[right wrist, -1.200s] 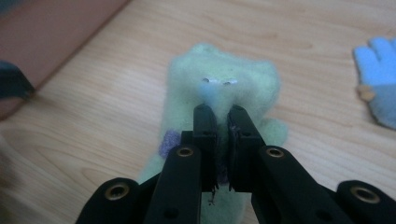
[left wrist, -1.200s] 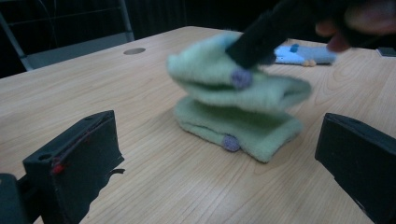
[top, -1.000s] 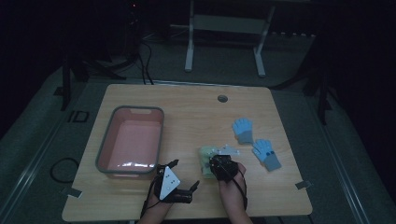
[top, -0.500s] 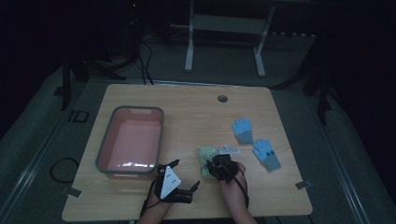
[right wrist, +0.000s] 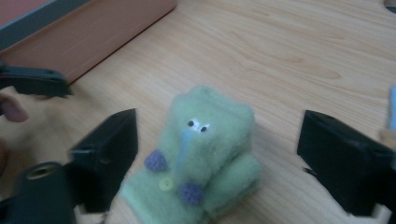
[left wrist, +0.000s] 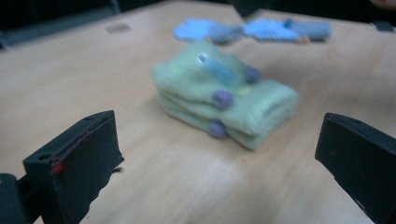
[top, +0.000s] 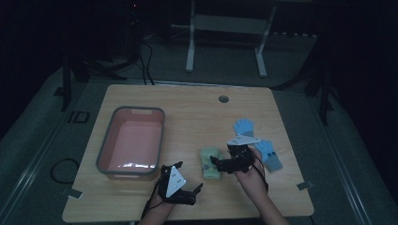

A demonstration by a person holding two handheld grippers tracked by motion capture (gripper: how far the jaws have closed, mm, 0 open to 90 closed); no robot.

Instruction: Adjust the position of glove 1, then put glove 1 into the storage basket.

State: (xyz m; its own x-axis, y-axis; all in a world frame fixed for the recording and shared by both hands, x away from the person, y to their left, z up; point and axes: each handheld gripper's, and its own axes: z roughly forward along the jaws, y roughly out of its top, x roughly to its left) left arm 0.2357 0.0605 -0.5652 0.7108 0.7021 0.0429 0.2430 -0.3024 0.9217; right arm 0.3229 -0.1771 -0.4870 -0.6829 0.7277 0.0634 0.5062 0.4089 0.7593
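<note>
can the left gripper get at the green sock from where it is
Probably yes. The left gripper is open and faces the green sock over bare table; nothing lies between.

The middle of the table (top: pixel 197 112) is left bare from the far edge down to the green sock (top: pixel 209 162), so open passage is offered there. The left is blocked by the pink bin (top: pixel 132 141). At right, room is narrowed by the blue socks (top: pixel 258 138). The lower centre is crowded by the left gripper (top: pixel 197 189) and right gripper (top: pixel 217 162).
</note>
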